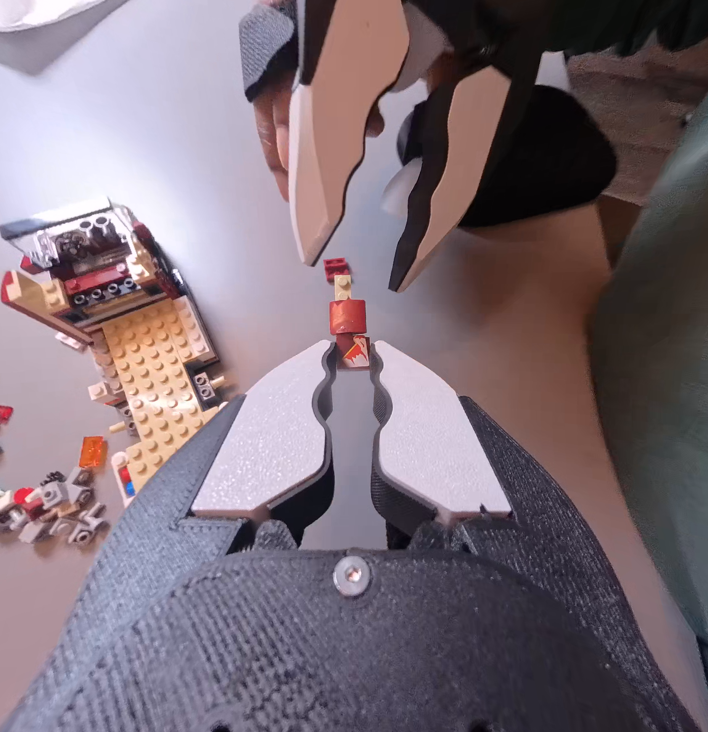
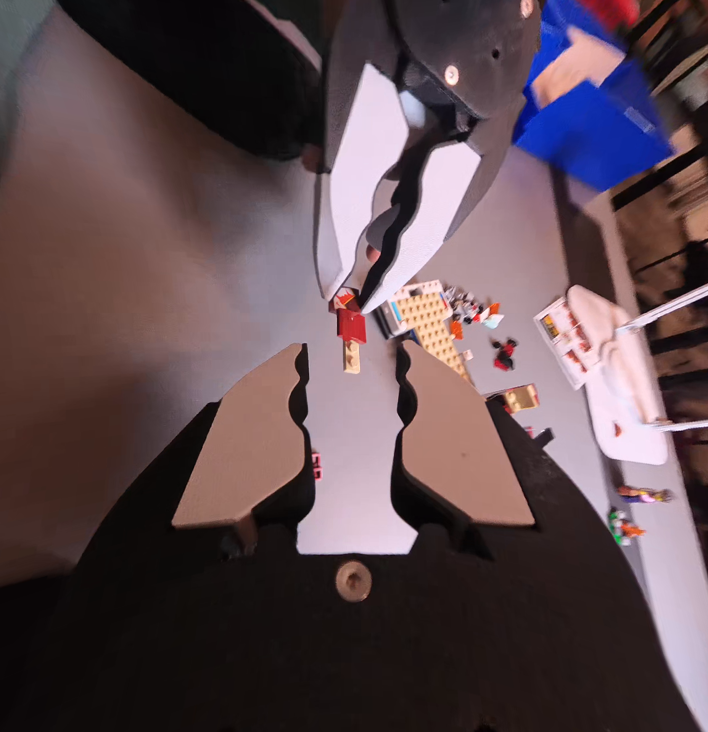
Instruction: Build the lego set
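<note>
My left gripper [image 1: 353, 351] has white fingers and is shut on a small sub-assembly: a dark red printed tile [image 1: 353, 356], a red curved brick [image 1: 347, 320] and a tan plate [image 1: 342, 288] that sticks out forward. My right gripper [image 2: 351, 350] has tan fingers and is open. Its tips stand on either side of the tan plate [image 2: 351, 360] without touching it. It also shows in the left wrist view [image 1: 354, 273], coming from above. The left gripper [image 2: 346, 302] shows in the right wrist view, clamped on the printed tile [image 2: 340, 303].
A partly built tan and dark red model [image 1: 146, 376] lies to the left on the grey table [image 1: 146, 138]. Loose small pieces [image 1: 47, 511] and an orange tile [image 1: 93, 451] lie near it. A small dark red piece [image 1: 335, 267] lies under the right gripper's tips. A booklet [image 2: 562, 344] and blue bins [image 2: 590, 130] are farther off. Only a small space, under 4 cm, lies between the two pairs of fingers.
</note>
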Available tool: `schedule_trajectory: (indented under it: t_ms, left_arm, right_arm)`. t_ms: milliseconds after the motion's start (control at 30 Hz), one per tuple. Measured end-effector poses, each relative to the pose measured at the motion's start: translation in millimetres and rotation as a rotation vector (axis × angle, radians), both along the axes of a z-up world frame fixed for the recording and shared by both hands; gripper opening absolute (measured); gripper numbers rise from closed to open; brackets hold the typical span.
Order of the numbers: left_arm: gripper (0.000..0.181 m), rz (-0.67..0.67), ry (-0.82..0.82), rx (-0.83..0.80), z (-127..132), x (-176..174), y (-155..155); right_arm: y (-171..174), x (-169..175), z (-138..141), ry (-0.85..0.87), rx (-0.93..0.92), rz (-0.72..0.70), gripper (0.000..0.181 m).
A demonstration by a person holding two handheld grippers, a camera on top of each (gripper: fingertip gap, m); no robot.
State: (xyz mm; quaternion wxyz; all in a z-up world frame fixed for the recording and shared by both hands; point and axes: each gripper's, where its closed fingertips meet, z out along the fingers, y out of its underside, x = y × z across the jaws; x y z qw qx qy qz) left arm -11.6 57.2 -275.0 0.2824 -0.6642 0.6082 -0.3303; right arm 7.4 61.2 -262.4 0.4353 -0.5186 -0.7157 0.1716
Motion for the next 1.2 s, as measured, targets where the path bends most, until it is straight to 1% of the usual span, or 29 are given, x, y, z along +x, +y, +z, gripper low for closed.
schedule_trajectory:
  t_ms: [100,233,367,500,600,700,800,900,967,1067,1200]
  left_arm:
    - [0.016,-0.075,-0.026,-0.060,22.8,-3.1,-5.3]
    - [0.016,-0.146,-0.026,-0.062,48.0,-5.2,-7.4]
    - [0.016,-0.187,-0.017,-0.049,65.9,-4.9,-10.3]
    - [0.016,-0.213,-0.009,-0.036,75.4,-2.3,-13.8]
    - [0.016,-0.219,0.000,-0.011,79.3,-0.5,-14.5]
    - [0.016,-0.228,-0.009,-0.023,83.6,1.9,-17.8]
    - [0.016,-0.235,-0.033,-0.066,88.6,3.4,-20.6]
    - [0.016,-0.248,-0.064,-0.150,93.8,4.0,-25.4]
    - [0.016,-0.256,-0.089,-0.222,97.8,4.3,-28.7]
    - [0.016,-0.255,-0.132,-0.321,104.7,5.0,-31.4]
    - [0.017,-0.237,-0.193,-0.376,114.5,6.0,-31.0]
  right_arm:
    - [-4.0,-4.5,14.6,0.080,0.103,0.016,0.035]
    - [-7.5,-12.9,36.2,0.135,0.226,0.048,0.028]
    - [-9.5,-16.5,49.9,0.147,0.314,0.073,0.023]
    - [-11.4,-18.3,62.4,0.175,0.383,0.078,0.018]
    - [-13.1,-18.1,66.3,0.177,0.421,0.078,0.015]
    - [-14.5,-17.1,72.2,0.192,0.460,0.071,0.010]
    - [-16.8,-16.1,76.7,0.194,0.505,0.067,0.010]
    - [-20.8,-15.7,80.9,0.192,0.543,0.070,0.009]
    - [-23.9,-15.6,84.5,0.194,0.554,0.072,0.008]
    - [-26.4,-15.1,90.4,0.206,0.520,0.060,0.008]
    - [-26.5,-14.6,96.9,0.246,0.394,0.030,0.008]
